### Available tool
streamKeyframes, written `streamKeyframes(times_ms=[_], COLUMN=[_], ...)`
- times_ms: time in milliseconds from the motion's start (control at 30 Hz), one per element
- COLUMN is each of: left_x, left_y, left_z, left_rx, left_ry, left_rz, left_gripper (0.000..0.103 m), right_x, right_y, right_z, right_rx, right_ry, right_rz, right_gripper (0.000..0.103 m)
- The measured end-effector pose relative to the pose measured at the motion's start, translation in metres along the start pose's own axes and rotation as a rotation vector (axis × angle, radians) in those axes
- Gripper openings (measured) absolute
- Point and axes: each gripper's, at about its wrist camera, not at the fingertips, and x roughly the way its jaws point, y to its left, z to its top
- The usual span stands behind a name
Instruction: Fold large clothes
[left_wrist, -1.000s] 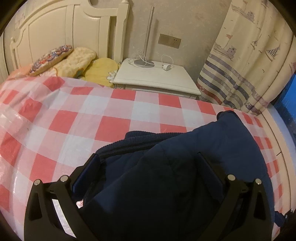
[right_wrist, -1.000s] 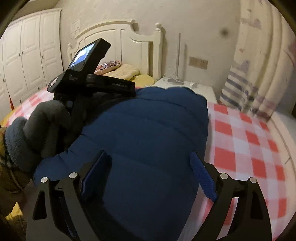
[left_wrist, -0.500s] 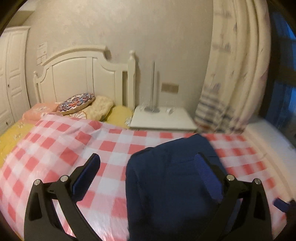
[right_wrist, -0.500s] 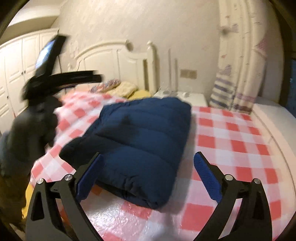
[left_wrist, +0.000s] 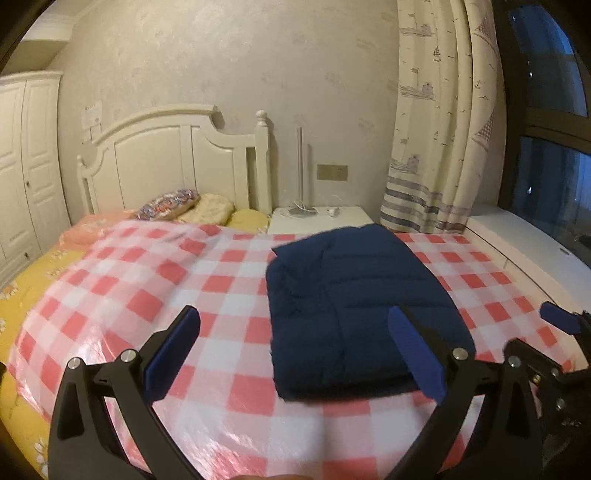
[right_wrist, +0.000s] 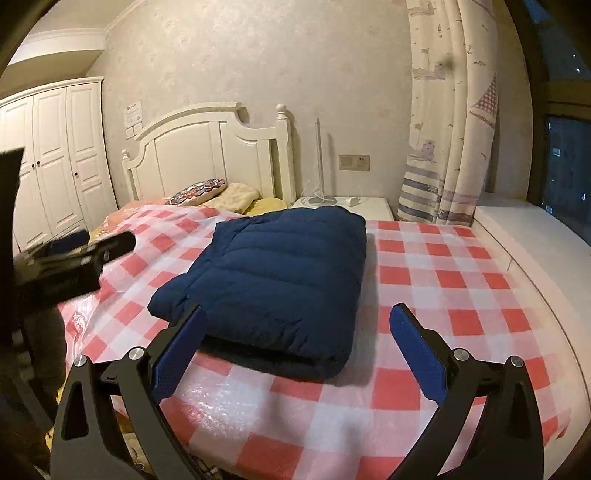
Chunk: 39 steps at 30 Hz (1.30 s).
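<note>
We see the folded navy quilted puffer jacket (right_wrist: 280, 280) lying flat on the bed's red-and-white checked plastic sheet (right_wrist: 461, 280). Both our left gripper (left_wrist: 295, 354) and right gripper (right_wrist: 295, 347) hover before it, fingers spread and empty; the right one's have just been opening.

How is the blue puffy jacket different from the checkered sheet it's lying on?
The blue puffy jacket is one plain dark colour; the checkered sheet has red and white squares. The jacket is folded into a thick, puffy bundle, while the sheet is spread out thin and nearly flat. The jacket covers only a patch near the middle; the sheet stretches over most of the bed. The sheet looks shiny; the jacket looks dull. Neither is being held.
</note>
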Motion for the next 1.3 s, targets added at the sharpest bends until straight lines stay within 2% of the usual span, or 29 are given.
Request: streamKeyframes(times_ms=[100,1300], left_x=[-0.001,-0.010], left_y=[-0.001,0.003], left_z=[-0.003,0.000], left_rx=[0.008,0.003], left_ry=[-0.008,-0.029], left_rz=[0.021,0.030], left_gripper=[0.101,0.101], right_x=[0.001,-0.011], right_y=[0.002,0.008], right_z=[-0.001,0.004], right_rx=[0.001,-0.007], right_ry=[0.007,-0.030], right_rz=[-0.003,-0.007], right_gripper=[0.097,0.097])
